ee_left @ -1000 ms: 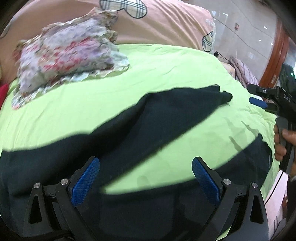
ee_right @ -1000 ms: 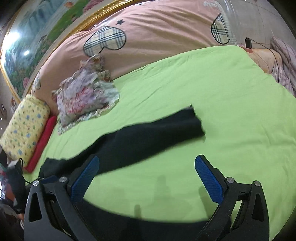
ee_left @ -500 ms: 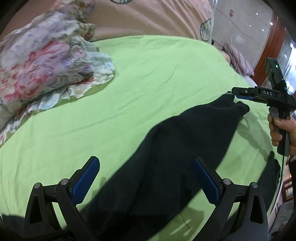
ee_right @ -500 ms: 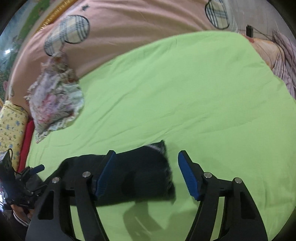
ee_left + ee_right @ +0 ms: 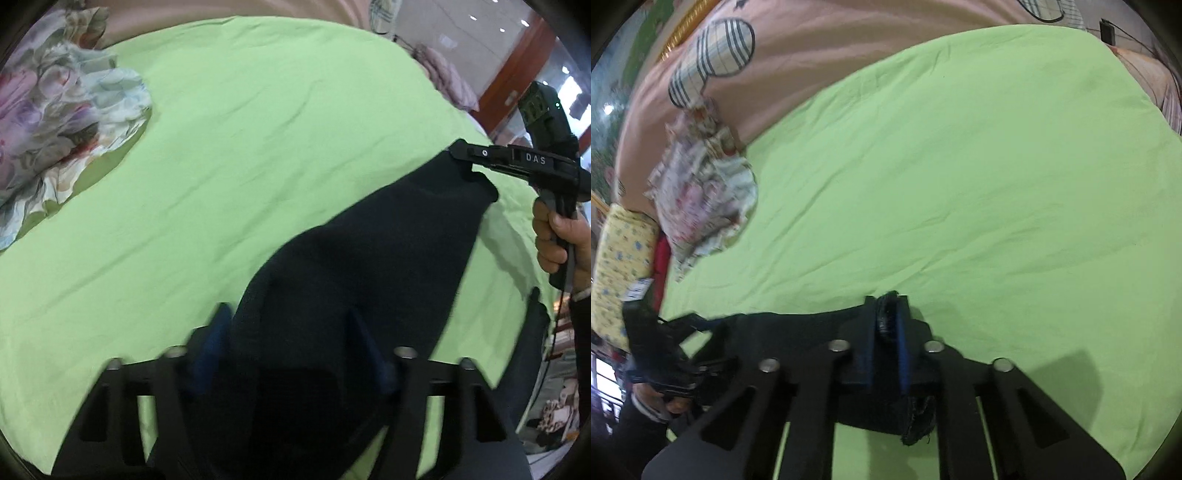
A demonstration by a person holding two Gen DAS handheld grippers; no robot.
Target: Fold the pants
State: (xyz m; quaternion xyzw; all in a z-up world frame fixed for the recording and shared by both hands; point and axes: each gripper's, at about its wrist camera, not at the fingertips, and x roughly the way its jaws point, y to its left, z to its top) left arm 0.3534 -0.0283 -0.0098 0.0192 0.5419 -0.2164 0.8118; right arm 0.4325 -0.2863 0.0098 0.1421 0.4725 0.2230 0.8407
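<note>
Dark pants point(image 5: 369, 266) lie on a green bed sheet point(image 5: 258, 129). One leg stretches between my two grippers. My left gripper point(image 5: 291, 343) has its blue pads on either side of the leg near the camera, partly closed and blurred; the grip is unclear. My right gripper point(image 5: 888, 325) is shut on the hem of the pants point(image 5: 798, 328). In the left wrist view it point(image 5: 465, 155) pinches the far end of that leg. A second dark leg point(image 5: 532, 332) shows at the right edge.
A crumpled floral cloth point(image 5: 62, 118) lies at the far left of the bed, also in the right wrist view point(image 5: 701, 192). A pink quilt with plaid hearts point(image 5: 812, 55) lies behind. A yellow pillow point(image 5: 620, 258) is at the left.
My right gripper closed on the pants hem. My left gripper narrowed around the near part of the same leg and moved in closer.
</note>
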